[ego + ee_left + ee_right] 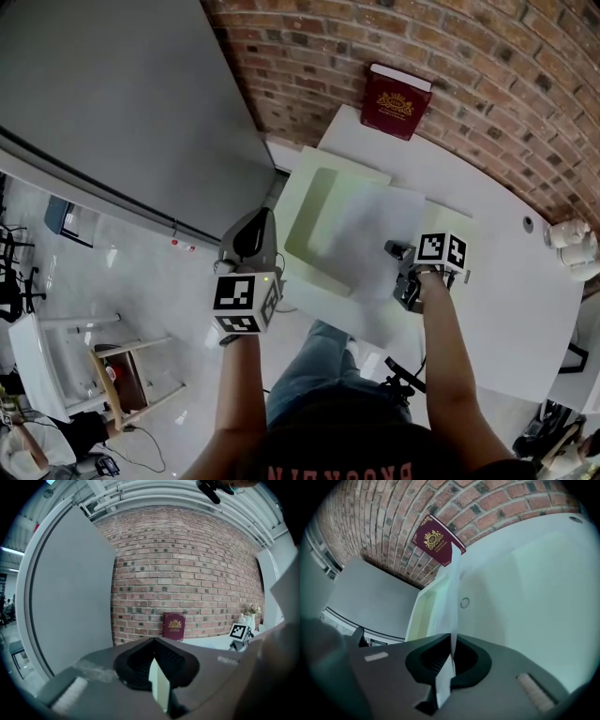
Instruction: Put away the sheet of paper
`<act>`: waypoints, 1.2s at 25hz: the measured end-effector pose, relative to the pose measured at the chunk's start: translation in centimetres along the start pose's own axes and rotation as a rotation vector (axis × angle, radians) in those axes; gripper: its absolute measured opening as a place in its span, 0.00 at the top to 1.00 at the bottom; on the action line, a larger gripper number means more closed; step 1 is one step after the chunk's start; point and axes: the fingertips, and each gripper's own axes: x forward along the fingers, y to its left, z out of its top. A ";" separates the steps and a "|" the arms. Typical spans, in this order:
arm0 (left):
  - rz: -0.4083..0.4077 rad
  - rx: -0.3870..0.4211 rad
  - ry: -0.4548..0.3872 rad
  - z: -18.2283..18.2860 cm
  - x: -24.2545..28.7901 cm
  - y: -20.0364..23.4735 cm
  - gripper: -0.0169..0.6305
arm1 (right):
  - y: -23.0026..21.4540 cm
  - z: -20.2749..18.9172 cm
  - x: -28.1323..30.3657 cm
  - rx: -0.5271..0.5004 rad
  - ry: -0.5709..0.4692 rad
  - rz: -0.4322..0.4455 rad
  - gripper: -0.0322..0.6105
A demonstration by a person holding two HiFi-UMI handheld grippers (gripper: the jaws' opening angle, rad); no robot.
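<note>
Nearest to us, the left gripper [157, 679] is clamped on the edge of the pale green folder [309, 211], and the right gripper [451, 660] pinches the sheet of paper [375, 234] above the open folder. We judge that the insertion step is in hand: next we lower the sheet flat inside, then release. Farther away, a red book [396, 101] leans on the brick wall [487, 56], well apart, and nothing blocks us.

The head camera looks steeply down from above the person onto the white table [525, 309], standing well back from it. The camera on the left gripper [155, 667] sits close behind its jaws and faces almost level at the brick wall [187, 564]. The one on the right gripper [451, 653] tips down across the tabletop, and all three views share the red book [397, 101] against that wall.
</note>
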 end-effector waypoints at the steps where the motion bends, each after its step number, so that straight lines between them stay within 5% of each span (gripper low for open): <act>1: 0.002 0.001 0.000 0.1 0.1 0.3 0.97 | 0.2 0.1 0.4 0.008 0.003 0.004 0.95; 30: 0.025 -0.005 0.025 -1.1 1.7 7.1 0.97 | 6.7 0.5 9.5 0.014 0.065 0.047 0.95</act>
